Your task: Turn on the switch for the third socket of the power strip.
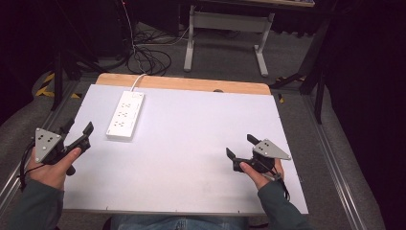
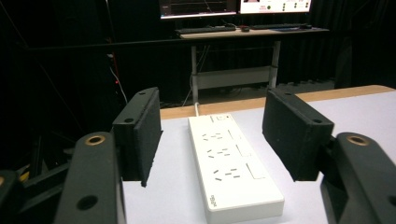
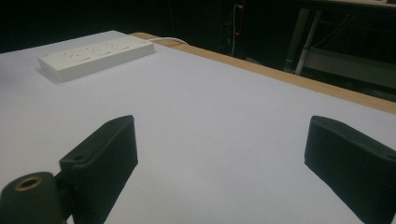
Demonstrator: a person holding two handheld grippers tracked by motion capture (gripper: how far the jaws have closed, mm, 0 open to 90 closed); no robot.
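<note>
While both grippers sit idle w/ nothing held, main risk is a bad first approach to the power strip (image 1: 125, 114).

High view: left gripper (image 1: 76, 132) near the tabletop (image 1: 191, 143) left edge, fingers wide apart, empty. Strip lies flat just ahead and slightly to the inner side of those fingers, not touching. Its cord (image 1: 139, 79) runs off the far edge toward floor cables. Right gripper (image 1: 240, 146) well apart from the strip, fingers also wide, empty. Risk: strip is light and loose on a smooth surface, so a push from one finger would prob. skid or rotate it rather than seat it; the cord could tug it back or drag if lifted.

Left gripper view: strip (image 2: 231, 163) sits between and beyond the two open fingers (image 2: 140, 135), roughly centred, long axis pointing away. Risk: closing across the width w/o going deeper would catch just the near end, so it could pivot and slip out.

Right gripper view: fingers (image 3: 105, 163) wide, bare tabletop between them; strip (image 3: 95, 53) far ahead, off to the left-finger side. Risk: a long reach across could clip the other gripper.
</note>
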